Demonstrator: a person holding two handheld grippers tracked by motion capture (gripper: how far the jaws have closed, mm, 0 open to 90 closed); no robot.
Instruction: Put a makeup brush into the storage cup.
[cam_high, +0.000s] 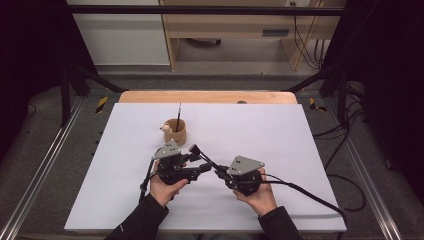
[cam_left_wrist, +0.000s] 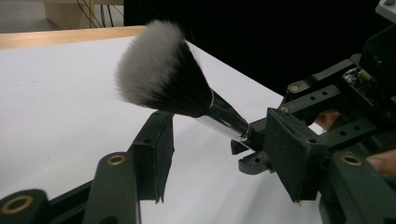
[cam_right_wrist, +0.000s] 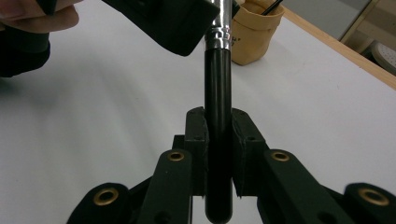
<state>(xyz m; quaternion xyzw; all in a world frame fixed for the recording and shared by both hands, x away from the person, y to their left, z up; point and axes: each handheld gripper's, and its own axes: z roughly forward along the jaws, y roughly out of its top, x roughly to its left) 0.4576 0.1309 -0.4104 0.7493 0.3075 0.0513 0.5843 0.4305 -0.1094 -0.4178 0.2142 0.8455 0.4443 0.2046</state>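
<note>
A makeup brush (cam_left_wrist: 159, 74) with a fluffy white-and-black head, a silver ferrule and a black handle (cam_right_wrist: 218, 93) is held above the white table sheet (cam_high: 280, 135). My right gripper (cam_right_wrist: 218, 154) is shut on the handle near its end. My left gripper (cam_left_wrist: 223, 147) comes in from the left, with its jaws on either side of the ferrule just below the bristles. Gaps show between its pads (cam_left_wrist: 156, 149) and the brush. In the high view both grippers meet near the front middle, the brush (cam_high: 205, 160) slanting up to the left between them.
A tan cup (cam_high: 176, 132) with a small animal figure on its rim stands behind the left hand, with a thin dark stick (cam_high: 179, 115) upright in it. The table's wooden far edge (cam_high: 210, 96) lies beyond. Cables trail from both grippers.
</note>
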